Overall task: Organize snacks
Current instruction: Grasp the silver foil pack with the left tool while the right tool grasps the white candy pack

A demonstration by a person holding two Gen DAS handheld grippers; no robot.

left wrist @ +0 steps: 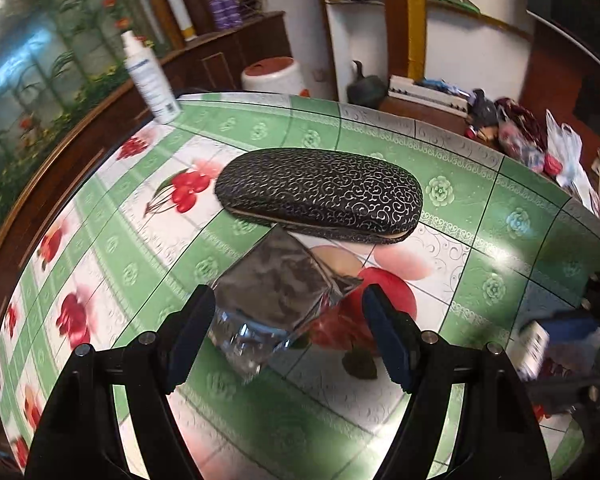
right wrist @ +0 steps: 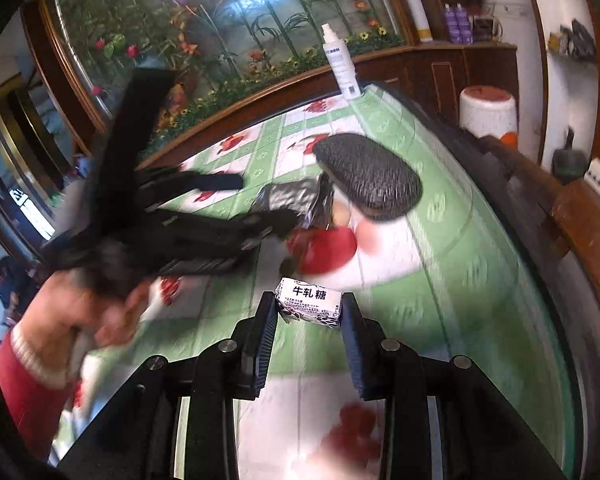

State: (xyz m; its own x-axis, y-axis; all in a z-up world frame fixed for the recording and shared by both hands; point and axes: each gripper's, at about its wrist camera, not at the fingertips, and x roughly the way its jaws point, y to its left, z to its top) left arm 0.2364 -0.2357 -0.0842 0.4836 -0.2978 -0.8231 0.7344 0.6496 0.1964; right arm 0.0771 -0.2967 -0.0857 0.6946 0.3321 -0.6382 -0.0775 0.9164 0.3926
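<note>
A crumpled silver foil snack packet lies on the table just in front of a black scroll-patterned case. My left gripper is open and straddles the packet, with a pad on each side and no squeeze showing. The right wrist view shows that same left gripper around the packet, and the case behind it. My right gripper is shut on a small white wrapped candy with black printed characters, held above the cloth. That candy shows blurred at the right edge of the left wrist view.
A green tablecloth with fruit prints covers the table. A white spray bottle stands at the far corner. A dark wooden cabinet runs behind the table. A white stool and piled clutter sit beyond it. A red sleeve is at lower left.
</note>
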